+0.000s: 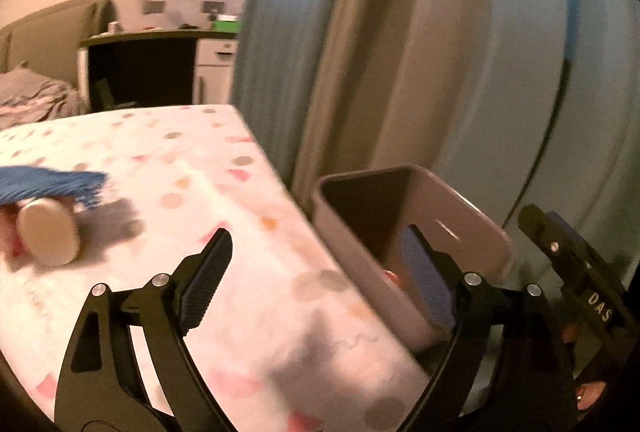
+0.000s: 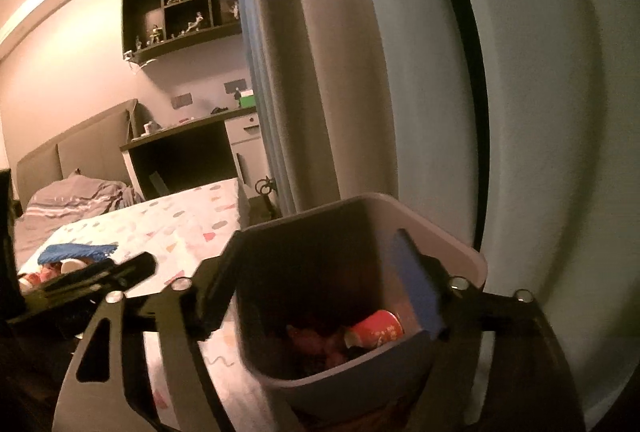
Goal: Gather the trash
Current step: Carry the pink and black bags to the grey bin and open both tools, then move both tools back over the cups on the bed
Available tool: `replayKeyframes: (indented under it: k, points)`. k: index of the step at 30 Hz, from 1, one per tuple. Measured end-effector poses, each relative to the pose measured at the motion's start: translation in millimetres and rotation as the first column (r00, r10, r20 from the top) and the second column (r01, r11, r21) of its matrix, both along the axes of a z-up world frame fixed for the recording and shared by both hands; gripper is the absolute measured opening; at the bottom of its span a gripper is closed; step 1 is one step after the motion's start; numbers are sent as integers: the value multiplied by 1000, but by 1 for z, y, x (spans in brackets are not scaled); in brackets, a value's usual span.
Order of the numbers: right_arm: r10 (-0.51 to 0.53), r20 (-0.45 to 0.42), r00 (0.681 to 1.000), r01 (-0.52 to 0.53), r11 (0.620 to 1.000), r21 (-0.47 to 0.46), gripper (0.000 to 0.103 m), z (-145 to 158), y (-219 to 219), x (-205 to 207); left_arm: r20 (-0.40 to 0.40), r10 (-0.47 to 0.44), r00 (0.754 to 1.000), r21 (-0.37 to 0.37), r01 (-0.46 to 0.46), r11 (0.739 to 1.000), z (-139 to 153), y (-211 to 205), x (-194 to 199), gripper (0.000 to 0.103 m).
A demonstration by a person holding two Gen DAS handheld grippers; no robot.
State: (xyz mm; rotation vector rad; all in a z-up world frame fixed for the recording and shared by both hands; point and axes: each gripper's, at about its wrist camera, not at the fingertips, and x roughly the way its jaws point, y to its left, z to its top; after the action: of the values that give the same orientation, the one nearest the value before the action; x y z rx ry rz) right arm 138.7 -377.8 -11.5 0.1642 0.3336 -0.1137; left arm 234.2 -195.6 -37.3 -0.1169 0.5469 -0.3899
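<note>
A grey plastic trash bin [image 2: 452,248] stands beside the bed, right under my right gripper [image 2: 320,296], which is open and empty with its fingers straddling the bin. A red can [image 2: 378,328] and other dark scraps lie inside the bin. In the left wrist view the bin [image 1: 460,208] is at the right. My left gripper [image 1: 320,280] is open and empty above the bed edge. A paper cup [image 1: 48,236] lies on its side on the bed under a blue cloth [image 1: 48,186]; both show small in the right wrist view [image 2: 74,264].
The bed has a white sheet with coloured spots [image 1: 168,160] and a grey crumpled blanket [image 2: 76,196]. Blue-grey curtains [image 2: 316,72] hang right behind the bin. A dark desk [image 2: 180,152] and wall shelf [image 2: 180,8] stand at the far wall.
</note>
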Motion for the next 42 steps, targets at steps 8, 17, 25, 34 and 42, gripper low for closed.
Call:
replayKeyframes:
  k: [8, 17, 25, 34, 42]
  points:
    - [76, 14, 997, -75, 997, -34, 77, 5, 44, -8, 13, 209, 978, 29, -209, 977, 4, 77, -32, 86]
    - [228, -3, 974, -228, 973, -25, 77, 4, 110, -4, 52, 417, 907, 69, -420, 905, 8, 174, -68, 86]
    - [351, -44, 935, -353, 934, -60, 77, -3, 184, 4, 81, 550, 831, 54, -555, 830, 10, 251, -98, 86]
    - [415, -86, 906, -422, 901, -99, 77, -11, 239, 27, 78, 617, 783, 22, -620, 784, 11, 296, -109, 86]
    - [445, -170, 879, -468, 874, -130, 66, -24, 282, 72, 70, 629, 774, 2, -631, 776, 10, 310, -109, 86]
